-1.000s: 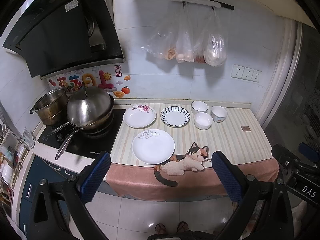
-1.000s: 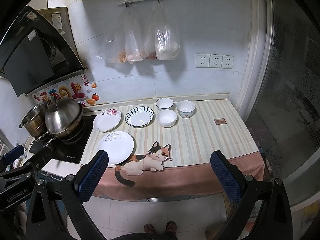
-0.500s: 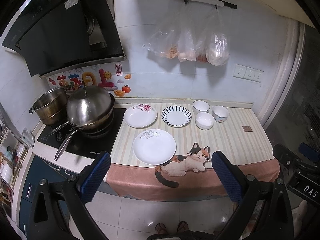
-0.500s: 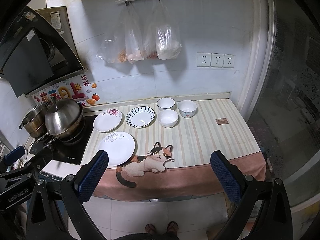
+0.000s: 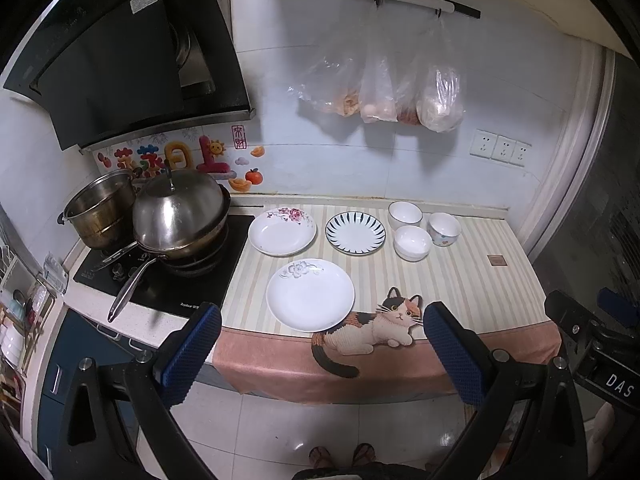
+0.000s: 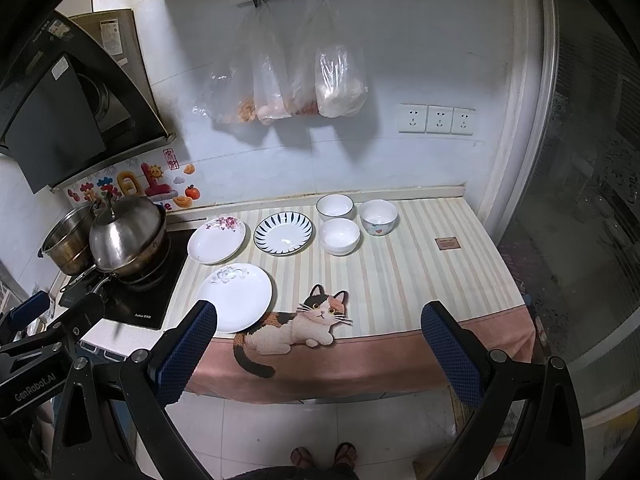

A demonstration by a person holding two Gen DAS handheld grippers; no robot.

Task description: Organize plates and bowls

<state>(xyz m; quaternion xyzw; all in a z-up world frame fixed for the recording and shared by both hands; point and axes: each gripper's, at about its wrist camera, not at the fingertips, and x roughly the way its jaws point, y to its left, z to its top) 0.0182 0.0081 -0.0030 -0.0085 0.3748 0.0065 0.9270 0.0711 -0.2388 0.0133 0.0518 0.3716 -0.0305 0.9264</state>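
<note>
Both claws are being held in front of the desk edge, above the floor. The left claw [image 5: 320,354] is being kept wide, nothing gripped; the right claw [image 6: 320,354] likewise wide and empty.

On the striped cloth covering the desk [image 5: 472,288], three plates and three bowls are lying apart, nothing stacked: a large white plate with a grey flower [image 5: 310,294] nearest the front edge, a white plate with pink flowers [image 5: 282,231] behind it beside the black hob [image 5: 168,280], a blue-rayed white plate [image 5: 355,233] to its right. A white bowl [image 5: 413,242], a dark-rimmed white bowl [image 5: 405,214] and a small patterned bowl [image 5: 444,229] are being kept clustered further right.
</note>
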